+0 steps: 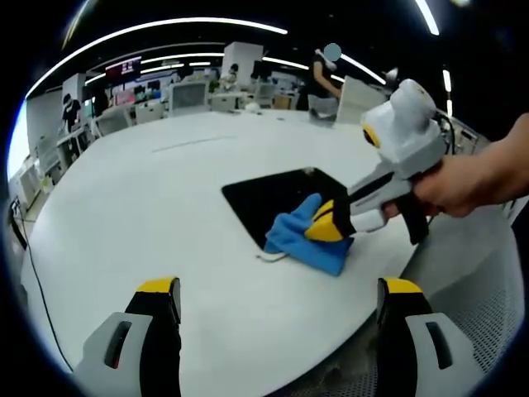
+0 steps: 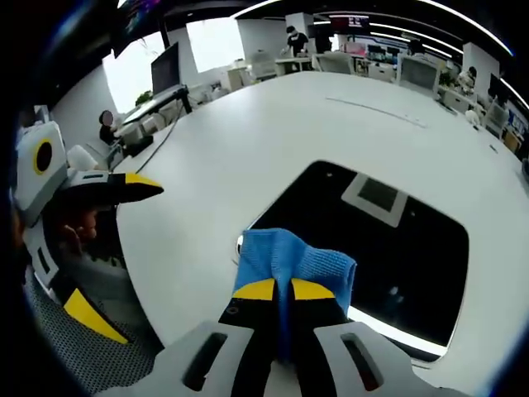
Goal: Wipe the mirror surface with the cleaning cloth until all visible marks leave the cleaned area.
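1. Wiping is under way, as I judge it: my right hand-held gripper (image 2: 283, 291) has its jaws pressed together on the blue cloth (image 2: 293, 263), which sits bunched at the near edge of the mirror (image 2: 397, 248).
2. From the left gripper view, the same right hand-held gripper (image 1: 329, 223) comes in from the right, held in a hand (image 1: 463, 178), with the cloth (image 1: 302, 240) draped over the mirror's (image 1: 273, 198) near corner and partly onto the worktop (image 1: 165, 215).
3. My left hand-held gripper (image 1: 279, 302) is spread wide with nothing between its jaws, hanging back well short of the mirror, off the worktop's edge.
4. The mirror lies flat on the white worktop (image 2: 273, 132), dark, reflecting a ceiling panel.
5. Progress: I cannot pick out distinct marks on the glass at this sharpness, so I cannot say how much is already clean. The cloth covers just one corner; most of the surface beyond it is uncovered, so I judge most of the wiping may be left.
6. Mirror and cloth both sit in plain sight on the worktop, as the task wants.
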